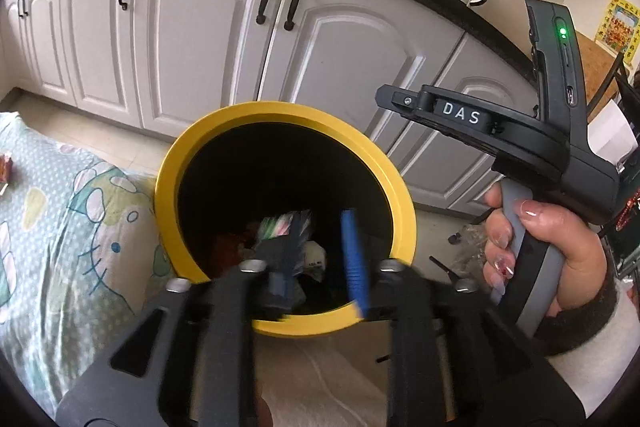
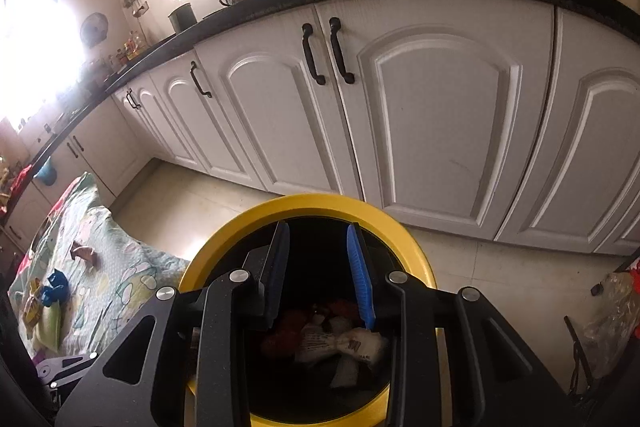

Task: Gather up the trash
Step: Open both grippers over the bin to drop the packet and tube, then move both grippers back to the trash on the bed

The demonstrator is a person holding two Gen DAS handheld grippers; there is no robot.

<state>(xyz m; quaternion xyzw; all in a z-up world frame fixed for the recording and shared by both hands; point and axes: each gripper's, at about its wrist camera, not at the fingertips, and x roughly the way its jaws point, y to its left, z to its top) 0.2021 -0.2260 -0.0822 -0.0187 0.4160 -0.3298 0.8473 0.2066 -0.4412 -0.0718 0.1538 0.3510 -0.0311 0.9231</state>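
Both claws hang over the yellow bin (image 2: 216, 259); the left claw (image 1: 320, 259) stands open above a striped wrapper (image 1: 286, 225); the right claw (image 2: 320, 275) is open and empty; crumpled trash (image 2: 344, 345) lies inside the bin.

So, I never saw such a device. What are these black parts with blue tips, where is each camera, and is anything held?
No robot arm is here: a person holds one gripper tool in each hand. Each tool carries a wide-angle camera that looks along its two fingers. The left wrist view shows the left gripper above a yellow bin, and the hand holding the other tool. The right wrist view shows the right gripper above the same bin. Both have their fingers apart and grip nothing. Wrappers lie inside the bin. Beside it is a patterned cloth with scraps on it.
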